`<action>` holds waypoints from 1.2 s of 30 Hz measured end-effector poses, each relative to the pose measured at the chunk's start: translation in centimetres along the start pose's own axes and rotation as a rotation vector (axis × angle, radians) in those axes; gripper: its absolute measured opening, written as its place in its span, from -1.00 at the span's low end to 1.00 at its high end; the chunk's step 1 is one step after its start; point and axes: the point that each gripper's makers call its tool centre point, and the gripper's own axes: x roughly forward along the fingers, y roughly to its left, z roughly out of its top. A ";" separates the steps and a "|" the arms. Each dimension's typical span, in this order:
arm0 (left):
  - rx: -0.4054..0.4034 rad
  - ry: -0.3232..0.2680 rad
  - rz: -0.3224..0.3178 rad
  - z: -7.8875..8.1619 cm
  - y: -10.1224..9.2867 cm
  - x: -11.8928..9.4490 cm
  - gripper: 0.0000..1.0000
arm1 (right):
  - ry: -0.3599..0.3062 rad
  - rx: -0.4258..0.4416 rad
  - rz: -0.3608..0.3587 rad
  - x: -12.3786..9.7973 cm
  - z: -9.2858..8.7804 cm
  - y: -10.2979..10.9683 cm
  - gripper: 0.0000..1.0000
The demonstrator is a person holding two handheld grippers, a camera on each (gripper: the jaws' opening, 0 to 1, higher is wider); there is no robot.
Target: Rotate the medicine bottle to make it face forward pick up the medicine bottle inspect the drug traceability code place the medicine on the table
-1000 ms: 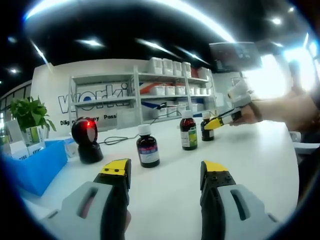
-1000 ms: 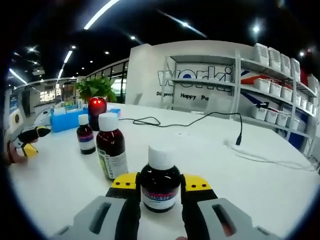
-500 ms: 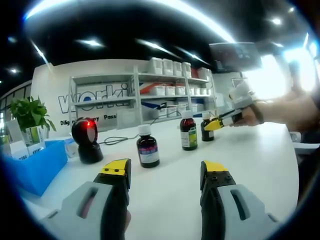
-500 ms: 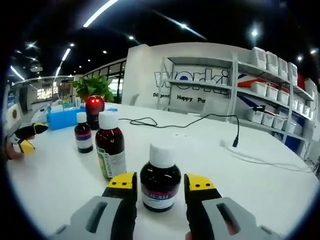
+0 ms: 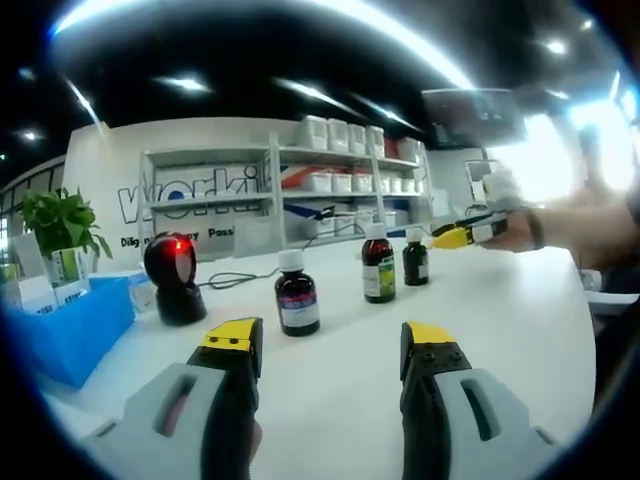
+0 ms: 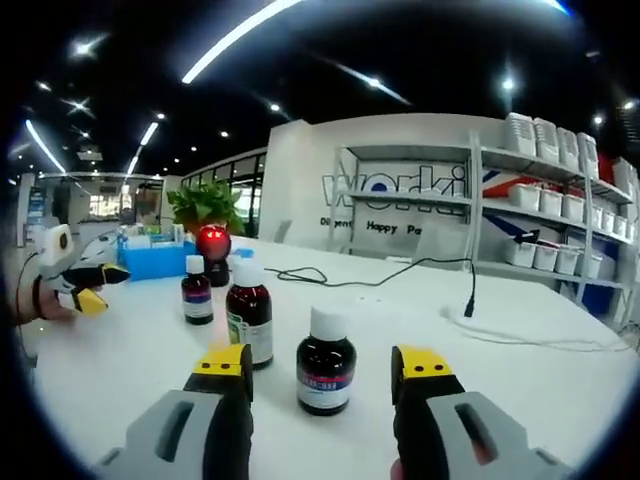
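Glossy white table (image 6: 560, 400), cylindrical bottle (image 6: 325, 362).

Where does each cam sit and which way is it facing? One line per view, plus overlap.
Left gripper view: rides the open left gripper, looking across the white table at three bottles, scanner and shelves; right gripper and hand enter at right.
Right gripper view: rides the open right gripper, facing the nearest bottle; left gripper at left.
Shared: bottles, scanner, shelves.

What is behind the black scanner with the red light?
Behind the scanner a black cable trails across the white table, with a shelf unit further back. Where the cable plugs in is hidden by the scanner.
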 end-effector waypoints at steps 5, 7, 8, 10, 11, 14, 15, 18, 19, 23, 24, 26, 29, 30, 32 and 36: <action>0.007 0.000 -0.001 0.1 -0.3 0.0 -0.05 | -0.057 0.006 0.028 -2.8 1.2 0.3 0.05; -0.003 -0.006 0.001 0.1 -0.2 -0.1 -0.05 | -0.066 0.011 0.037 -3.8 1.0 0.9 0.01; -0.008 -0.009 0.003 0.2 -0.1 -0.1 -0.05 | -0.067 0.017 0.046 -4.2 0.7 1.3 -0.07; -0.014 -0.016 0.005 0.4 -0.1 -0.1 -0.05 | -0.077 0.014 0.049 -4.8 -0.1 1.5 -0.08; -0.015 -0.023 0.007 0.5 -0.1 -0.2 -0.04 | -0.072 0.027 0.054 -5.0 -0.6 1.8 -0.05; -0.010 -0.036 -0.005 0.7 -0.3 -0.2 -0.04 | -0.074 0.040 0.064 -5.5 -2.2 1.9 0.06; 0.000 -0.038 -0.009 0.8 -0.4 -0.3 -0.04 | -0.071 0.039 0.067 -5.7 -2.5 2.3 0.08; 0.015 -0.032 0.000 0.6 -0.3 -0.1 -0.05 | -0.065 -0.011 0.065 -6.4 -3.1 2.8 0.10; 0.023 -0.026 -0.002 0.5 -0.3 -0.1 -0.05 | -0.076 -0.023 0.063 -6.6 -3.0 2.8 0.10; 0.079 -0.008 -0.005 0.4 -1.1 0.0 -0.05 | -0.156 0.052 0.046 -7.8 -1.6 2.1 0.08; 0.080 -0.007 -0.004 0.4 -1.1 0.0 -0.05 | -0.171 0.073 0.041 -8.0 -1.5 2.0 0.06; 0.069 0.003 -0.004 0.2 -1.1 0.0 -0.06 | -0.183 0.099 0.020 -8.3 -1.4 1.5 -0.02; 0.026 0.015 0.019 0.0 -0.5 0.0 -0.11 | -0.179 0.132 0.011 -8.0 -1.6 0.5 -0.04; 0.009 0.019 0.023 -0.1 -0.3 0.0 -0.12 | -0.176 0.132 0.010 -7.9 -1.7 0.5 -0.05; -0.002 0.030 0.025 -0.3 -0.2 0.1 -0.12 | -0.156 0.113 0.011 -7.7 -2.0 0.7 -0.05; -0.003 0.034 0.015 -0.4 -0.5 0.1 -0.13 | -0.148 0.075 0.003 -7.7 -2.1 0.8 -0.06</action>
